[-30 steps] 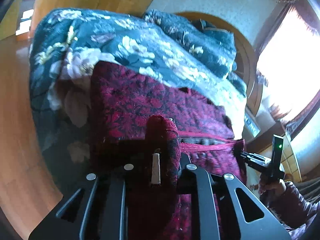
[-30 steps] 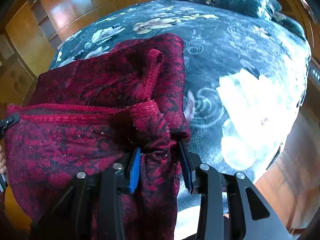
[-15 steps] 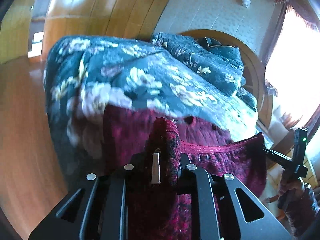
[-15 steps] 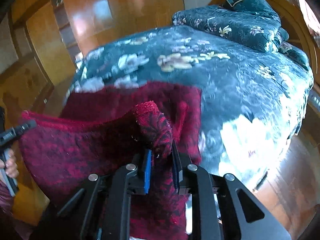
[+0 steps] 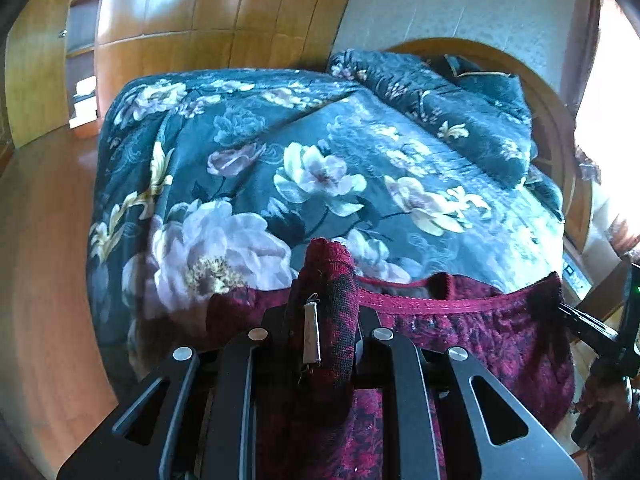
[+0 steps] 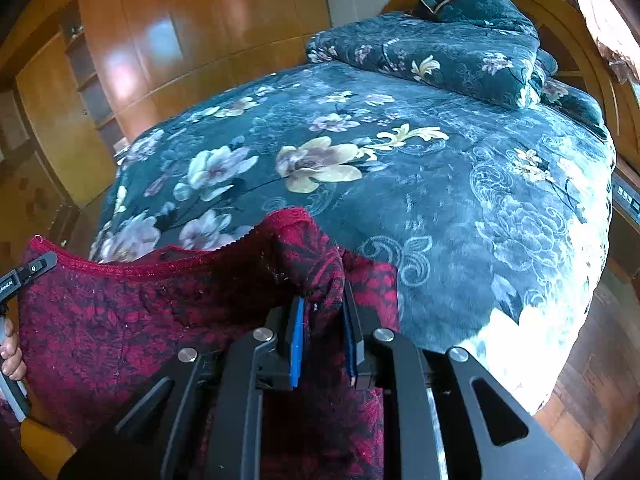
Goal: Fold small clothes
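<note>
We're looking across a big bed dressed in a dark teal floral blanket, glossy wooden wardrobe panels behind it, a curved wooden headboard at the far end, and a folded matching quilt piled against it. Polished wood floor runs down the side, bright window light at the right edge of the left wrist view.

Compared with a second ago, the red garment has come right up off the blanket. Back then it lay spread over the bed and filled most of both views; now the flowers are exposed and only the cloth's top edge shows, stretched between the two tools.

The left gripper is clamped on one corner, a bunched wad of red-and-black knit rising between its fingers with a small pale tag facing the camera. The right gripper pinches the opposite corner between its blue pads, the fabric peaking above them and hanging below. The hemmed edge sags slightly between the two grips, near the bed's foot.
</note>
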A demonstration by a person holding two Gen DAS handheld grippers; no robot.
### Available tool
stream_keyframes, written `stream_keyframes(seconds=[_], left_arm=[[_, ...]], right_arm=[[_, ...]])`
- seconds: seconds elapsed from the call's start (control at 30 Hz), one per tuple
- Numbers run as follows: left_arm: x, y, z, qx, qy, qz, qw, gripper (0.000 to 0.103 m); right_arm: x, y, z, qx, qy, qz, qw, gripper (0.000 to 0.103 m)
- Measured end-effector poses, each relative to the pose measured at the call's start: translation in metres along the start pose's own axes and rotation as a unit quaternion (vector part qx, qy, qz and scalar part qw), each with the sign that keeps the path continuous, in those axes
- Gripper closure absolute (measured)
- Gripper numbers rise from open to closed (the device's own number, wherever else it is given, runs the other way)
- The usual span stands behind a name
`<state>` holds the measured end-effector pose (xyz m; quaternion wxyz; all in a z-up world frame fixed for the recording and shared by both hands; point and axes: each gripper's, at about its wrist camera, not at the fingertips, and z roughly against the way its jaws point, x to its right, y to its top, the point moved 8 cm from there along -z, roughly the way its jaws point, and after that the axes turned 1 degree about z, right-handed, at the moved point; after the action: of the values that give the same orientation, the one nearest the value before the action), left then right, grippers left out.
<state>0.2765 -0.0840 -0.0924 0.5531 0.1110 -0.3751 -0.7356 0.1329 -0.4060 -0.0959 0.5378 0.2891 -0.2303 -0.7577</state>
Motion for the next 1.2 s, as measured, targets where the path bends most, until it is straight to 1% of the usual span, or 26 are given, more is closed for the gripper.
stream_keyframes(seconds=[0.17, 0.23, 0.3, 0.37, 0.4, 0.43, 0.47, 0.5, 0.6, 0.67, 0.73, 0.8, 0.83, 0.87, 0.9, 0.97, 1.0, 1.03, 1.07, 1.1, 1.13, 1.17, 1.2], left_arm=[[0.0, 0.013, -0.03, -0.01, 0.012, 0.006, 0.9999, 0.086], [0.004, 0.016, -0.043, -0.015, 0.024, -0.006, 0.9996, 0.086], [0.002, 0.011, -0.066, -0.04, 0.041, -0.008, 0.9983, 0.086], [-0.005, 0.0, -0.087, -0.072, 0.056, 0.0, 0.9958, 0.079], [-0.013, -0.008, -0.097, -0.089, 0.069, 0.008, 0.9935, 0.071], [-0.017, -0.012, -0.101, -0.098, 0.069, 0.017, 0.9927, 0.062], [-0.02, -0.016, -0.101, -0.102, 0.06, 0.026, 0.9927, 0.061], [-0.025, -0.016, -0.094, -0.097, 0.04, 0.043, 0.9935, 0.057], [-0.034, -0.01, -0.066, -0.072, 0.002, 0.071, 0.9949, 0.048], [-0.042, -0.009, -0.039, -0.05, -0.018, 0.074, 0.9958, 0.046], [-0.048, -0.013, -0.017, -0.04, -0.031, 0.074, 0.996, 0.046], [-0.057, -0.026, 0.01, -0.031, -0.051, 0.073, 0.9955, 0.046], [-0.062, -0.033, 0.021, -0.029, -0.059, 0.074, 0.9951, 0.046], [-0.066, -0.042, 0.031, -0.027, -0.068, 0.077, 0.9943, 0.046], [-0.072, -0.054, 0.043, -0.027, -0.085, 0.084, 0.9925, 0.046], [-0.078, -0.079, 0.06, -0.03, -0.113, 0.097, 0.9885, 0.042], [-0.08, -0.088, 0.065, -0.028, -0.121, 0.1, 0.9873, 0.038], [-0.081, -0.098, 0.069, -0.029, -0.129, 0.104, 0.9858, 0.035], [-0.08, -0.108, 0.072, -0.032, -0.137, 0.108, 0.9841, 0.031], [-0.078, -0.119, 0.075, -0.038, -0.152, 0.116, 0.9809, 0.027], [-0.075, -0.129, 0.077, -0.044, -0.171, 0.127, 0.976, 0.026], [-0.073, -0.136, 0.077, -0.047, -0.182, 0.135, 0.9729, 0.026], [-0.07, -0.148, 0.073, -0.056, -0.187, 0.144, 0.97, 0.026]], right_arm=[[0.011, 0.005, -0.023, -0.007, -0.02, -0.014, 1.0, 0.088], [0.017, 0.006, -0.032, -0.01, -0.035, -0.018, 0.999, 0.088], [0.024, 0.006, -0.044, -0.018, -0.049, -0.028, 0.998, 0.088], [0.029, 0.003, -0.055, -0.026, -0.061, -0.029, 0.997, 0.088], [0.031, -0.001, -0.063, -0.034, -0.072, -0.025, 0.996, 0.088], [0.033, -0.004, -0.068, -0.041, -0.077, -0.025, 0.996, 0.088], [0.036, -0.009, -0.077, -0.052, -0.08, -0.027, 0.995, 0.087], [0.036, -0.013, -0.083, -0.056, -0.084, -0.024, 0.995, 0.087], [0.034, -0.018, -0.091, -0.057, -0.099, -0.001, 0.993, 0.085], [0.033, -0.019, -0.092, -0.057, -0.102, 0.008, 0.993, 0.083], [0.035, -0.018, -0.091, -0.058, -0.097, 0.004, 0.994, 0.081], [0.039, -0.016, -0.085, -0.058, -0.1, -0.003, 0.993, 0.066], [0.041, -0.014, -0.081, -0.054, -0.104, -0.005, 0.993, 0.055], [0.042, -0.013, -0.074, -0.047, -0.103, -0.007, 0.994, 0.052], [0.042, -0.013, -0.067, -0.043, -0.098, -0.009, 0.994, 0.05], [0.043, -0.017, -0.049, -0.036, -0.092, -0.008, 0.995, 0.046], [0.041, -0.019, -0.042, -0.035, -0.086, -0.008, 0.996, 0.045], [0.04, -0.025, -0.033, -0.034, -0.073, -0.009, 0.997, 0.045], [0.038, -0.031, -0.024, -0.035, -0.061, -0.011, 0.997, 0.045], [0.037, -0.035, -0.017, -0.035, -0.052, -0.013, 0.998, 0.043], [0.036, -0.046, -0.005, -0.039, -0.033, -0.019, 0.999, 0.042], [0.036, -0.052, 0.001, -0.042, -0.021, -0.023, 0.999, 0.039], [0.037, -0.06, 0.008, -0.047, -0.008, -0.029, 0.998, 0.038]])
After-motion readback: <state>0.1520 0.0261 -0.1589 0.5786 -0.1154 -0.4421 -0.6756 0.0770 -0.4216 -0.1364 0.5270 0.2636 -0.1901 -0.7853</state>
